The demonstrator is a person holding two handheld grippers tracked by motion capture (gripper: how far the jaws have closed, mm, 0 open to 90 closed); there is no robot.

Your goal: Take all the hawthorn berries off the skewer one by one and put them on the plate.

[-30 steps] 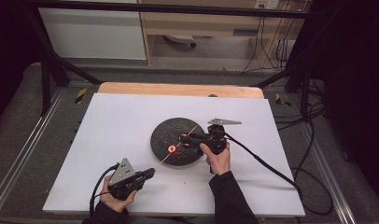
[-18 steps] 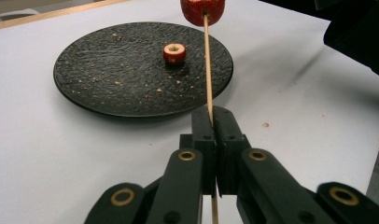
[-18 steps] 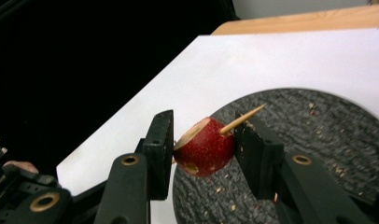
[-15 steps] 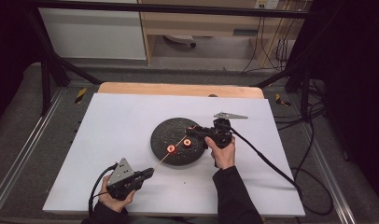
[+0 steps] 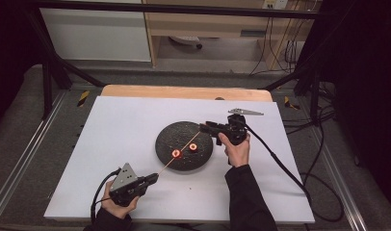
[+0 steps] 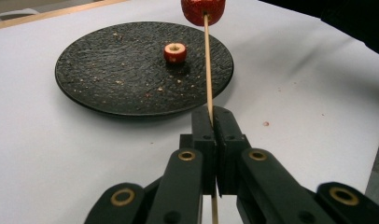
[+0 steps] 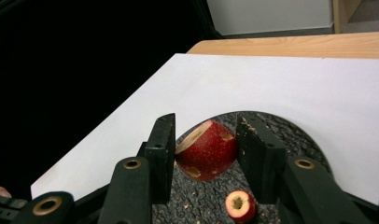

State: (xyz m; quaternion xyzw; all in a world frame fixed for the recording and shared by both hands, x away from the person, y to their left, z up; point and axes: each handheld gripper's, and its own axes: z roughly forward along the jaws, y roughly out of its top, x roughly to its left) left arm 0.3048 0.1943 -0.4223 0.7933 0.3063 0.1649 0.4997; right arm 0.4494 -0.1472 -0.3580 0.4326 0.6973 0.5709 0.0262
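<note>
My left gripper point(image 5: 152, 179) point(image 6: 214, 116) is at the table's near left, shut on a thin wooden skewer point(image 6: 207, 70) that slants up over the black plate point(image 5: 169, 139). A red fruit point(image 6: 202, 10) point(image 5: 176, 154) is threaded on the skewer. A small red piece with a hole point(image 5: 192, 147) point(image 6: 175, 52) point(image 7: 239, 205) lies on the plate. My right gripper point(image 5: 206, 127) point(image 7: 205, 125) hangs over the plate's right part, close to the skewer's far tip. It is shut on a cut red fruit chunk point(image 7: 208, 156).
The plate point(image 6: 113, 79) carries crumbs, and a red speck point(image 6: 265, 123) lies on the white table top point(image 5: 111, 125). A wooden strip point(image 5: 184, 91) runs along the back edge. The right gripper's cable point(image 5: 280, 163) trails off to the right.
My right gripper has risen and drifted toward the back right with the fruit chunk in it. The left gripper, the skewer and the piece on the plate have stayed put.
</note>
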